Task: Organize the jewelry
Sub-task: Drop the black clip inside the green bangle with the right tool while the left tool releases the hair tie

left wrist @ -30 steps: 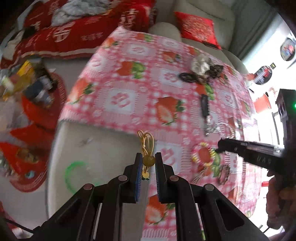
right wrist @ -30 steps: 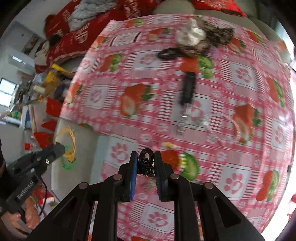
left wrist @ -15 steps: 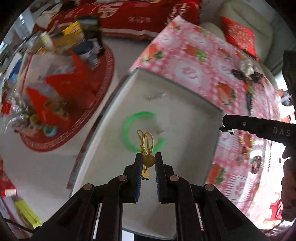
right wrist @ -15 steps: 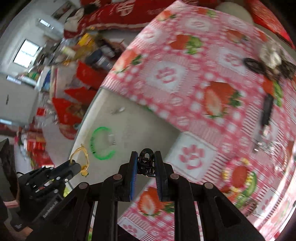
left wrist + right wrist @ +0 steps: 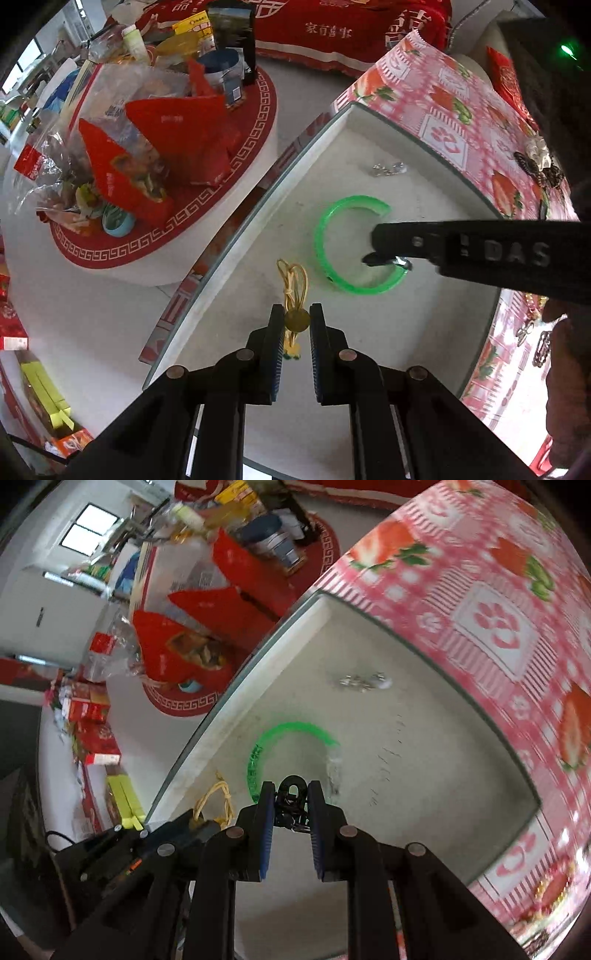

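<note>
Hidden: the right gripper (image 5: 384,258) crosses the left wrist view and covers part of the green bangle (image 5: 332,254); the dark piece at its tip is too small there to make out. The right wrist view is blurred toward the strawberry tablecloth (image 5: 495,627).
Change: 1.0 s ago both grippers hung over the tablecloth; now both are above the bare white surface (image 5: 424,350), the right one having come in over the bangle since 0.5 s ago.
Left gripper (image 5: 297,321): jaws nearly closed, pinching the gold pendant (image 5: 296,319), its yellow cord looped above the tips.
Right gripper, own view (image 5: 291,797): jaws narrow, gripping a black chain piece (image 5: 291,794).
Also lying there: a small silver piece (image 5: 388,169), well apart from the bangle, near the tablecloth's edge.
</note>
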A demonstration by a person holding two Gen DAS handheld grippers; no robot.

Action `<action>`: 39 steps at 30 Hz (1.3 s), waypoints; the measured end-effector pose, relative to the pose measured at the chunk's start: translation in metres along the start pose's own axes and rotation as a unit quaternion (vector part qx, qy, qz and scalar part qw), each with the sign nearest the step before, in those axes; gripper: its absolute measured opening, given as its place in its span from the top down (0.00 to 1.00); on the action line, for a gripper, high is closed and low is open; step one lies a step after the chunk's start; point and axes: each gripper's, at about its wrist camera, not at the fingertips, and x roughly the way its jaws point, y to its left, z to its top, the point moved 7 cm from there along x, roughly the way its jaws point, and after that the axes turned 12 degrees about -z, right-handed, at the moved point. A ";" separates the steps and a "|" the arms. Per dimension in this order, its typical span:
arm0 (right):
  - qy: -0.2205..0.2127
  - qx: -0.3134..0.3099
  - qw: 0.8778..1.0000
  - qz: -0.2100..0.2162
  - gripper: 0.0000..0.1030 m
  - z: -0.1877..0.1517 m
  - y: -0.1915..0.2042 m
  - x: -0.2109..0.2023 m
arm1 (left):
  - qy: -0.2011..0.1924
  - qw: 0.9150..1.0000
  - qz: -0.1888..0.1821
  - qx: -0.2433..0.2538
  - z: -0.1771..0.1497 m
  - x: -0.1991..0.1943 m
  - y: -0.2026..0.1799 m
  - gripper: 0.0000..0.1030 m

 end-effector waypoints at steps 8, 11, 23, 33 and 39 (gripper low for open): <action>0.017 -0.015 1.000 -0.018 0.81 0.013 0.001 0.025 | -0.003 1.000 0.011 0.007 0.005 0.009 0.001 0.82; 0.010 -0.020 0.999 -0.032 0.81 0.017 -0.003 0.025 | -0.004 1.000 0.016 0.011 0.006 0.013 0.000 0.82; 0.007 -0.018 0.999 -0.026 0.79 0.024 -0.016 0.018 | 0.019 0.999 0.035 0.005 0.003 0.024 0.001 0.82; -0.028 0.037 0.998 0.035 0.44 0.026 -0.025 -0.017 | 0.008 0.998 0.057 0.039 0.006 0.013 -0.005 0.82; -0.051 0.097 0.994 0.023 0.38 0.010 -0.067 -0.047 | -0.001 0.997 0.045 0.060 0.011 0.005 -0.021 0.65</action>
